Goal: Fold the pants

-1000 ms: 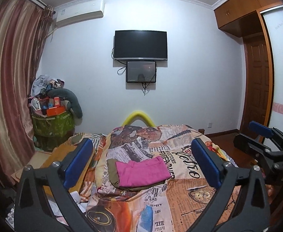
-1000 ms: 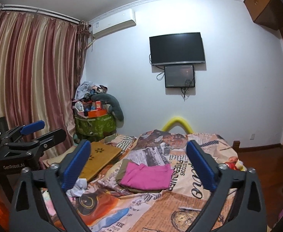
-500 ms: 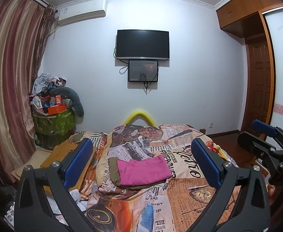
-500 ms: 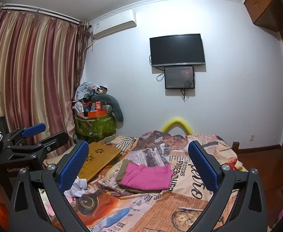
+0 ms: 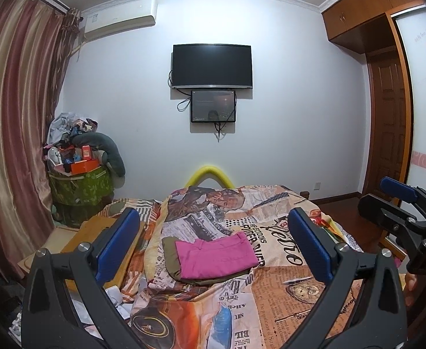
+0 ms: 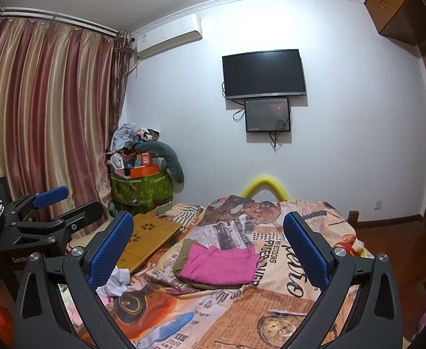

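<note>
Gaping wide and empty, the jaws of both the left gripper (image 5: 213, 241) and right gripper (image 6: 208, 244) hover level above the bed (image 5: 285, 285), well short of the folded pants (image 5: 215, 258) lying there

Bed (image 5: 297, 296): covered by a newspaper-print bedspread (image 6: 242, 311) in orange and cream. Directly on it, ahead of and between the spread jaws, lay a folded olive garment (image 5: 170, 257) with folded pink pants (image 5: 215, 257) stacked on top. Beyond the left jaw lay a wooden lap tray (image 6: 149, 240) with flower cut-outs; just under that jaw, crumpled white paper (image 6: 115, 283).
</note>
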Demonstrator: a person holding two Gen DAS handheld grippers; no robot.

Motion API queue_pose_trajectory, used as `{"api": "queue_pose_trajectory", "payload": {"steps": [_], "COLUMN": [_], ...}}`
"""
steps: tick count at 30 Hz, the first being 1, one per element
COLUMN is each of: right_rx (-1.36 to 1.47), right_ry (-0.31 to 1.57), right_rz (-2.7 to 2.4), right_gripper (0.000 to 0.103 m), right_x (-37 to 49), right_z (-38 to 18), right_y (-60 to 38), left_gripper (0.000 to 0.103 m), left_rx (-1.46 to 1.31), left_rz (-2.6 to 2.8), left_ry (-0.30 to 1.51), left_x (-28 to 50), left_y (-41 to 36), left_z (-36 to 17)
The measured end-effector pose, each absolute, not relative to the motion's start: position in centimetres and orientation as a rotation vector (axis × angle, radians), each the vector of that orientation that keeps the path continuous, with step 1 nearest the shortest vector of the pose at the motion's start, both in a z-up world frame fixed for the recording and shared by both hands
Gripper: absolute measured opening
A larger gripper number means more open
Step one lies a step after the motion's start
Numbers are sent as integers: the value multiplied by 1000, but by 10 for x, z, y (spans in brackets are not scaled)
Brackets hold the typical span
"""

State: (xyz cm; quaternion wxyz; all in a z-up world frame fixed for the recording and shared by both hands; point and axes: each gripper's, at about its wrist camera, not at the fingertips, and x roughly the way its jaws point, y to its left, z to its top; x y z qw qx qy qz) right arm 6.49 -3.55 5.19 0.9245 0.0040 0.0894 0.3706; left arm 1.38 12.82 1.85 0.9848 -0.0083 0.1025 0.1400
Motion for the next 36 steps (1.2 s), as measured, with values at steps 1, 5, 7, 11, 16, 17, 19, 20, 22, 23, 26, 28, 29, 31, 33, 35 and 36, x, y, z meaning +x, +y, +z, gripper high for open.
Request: {"api": "queue_pose_trajectory", "payload": {"steps": [1, 5, 7, 11, 16, 17, 19, 20, 22, 23, 26, 28, 29, 31, 33, 35, 36], "right_rx": [9, 11, 16, 25, 32, 32, 34, 34, 36, 37, 37, 38, 39, 40, 40, 39, 39], "right_ry": [185, 187, 188, 193, 195, 195, 196, 194, 193, 193, 194, 194, 195, 195, 197, 202, 206], "right_rz": [761, 757, 755, 751, 749, 749, 749, 748, 747, 747, 746, 746, 747, 747, 745, 743, 745], "right_gripper": [102, 102, 102, 102, 102, 102, 102, 102, 102, 102, 102, 102, 102, 102, 102, 102, 102], "right_x": [65, 65, 65, 65, 65, 65, 65, 65, 65, 65, 65, 65, 65, 65, 66, 67, 67], "right_z": [52, 53, 53, 53, 53, 53, 53, 53, 54, 54, 53, 53, 53, 54, 54, 54, 54], "right_y": [-36, -36, -37, -38, -40, -40, -41, -41, -40, -40, -41, -41, -41, -41, -40, -40, -39], "left_gripper": [103, 103, 103, 103, 103, 103, 103, 103, 103, 103, 103, 103, 103, 103, 103, 103, 103], "left_rx": [-18, -23, -23, -25, -24, -23, -20, -19, -21, -24, -28, -26, -24, -19, -12, -8, -8], "left_rz": [280, 275, 271, 266, 258, 260, 261, 259, 253, 250, 241, 231, 226, 225, 223, 217, 209], "left_ry": [206, 205, 205, 205, 208, 207, 207, 208, 213, 215, 221, 227, 230, 231, 232, 233, 235], "left_x": [14, 14, 14, 14, 17, 17, 17, 17, 18, 18, 19, 20, 20, 20, 20, 21, 21], "left_y": [129, 130, 131, 132, 131, 131, 132, 132, 133, 133, 134, 134, 134, 133, 132, 132, 131], "left_z": [19, 20, 20, 21, 21, 21, 21, 21, 20, 20, 20, 19, 18, 18, 17, 16, 16]}}
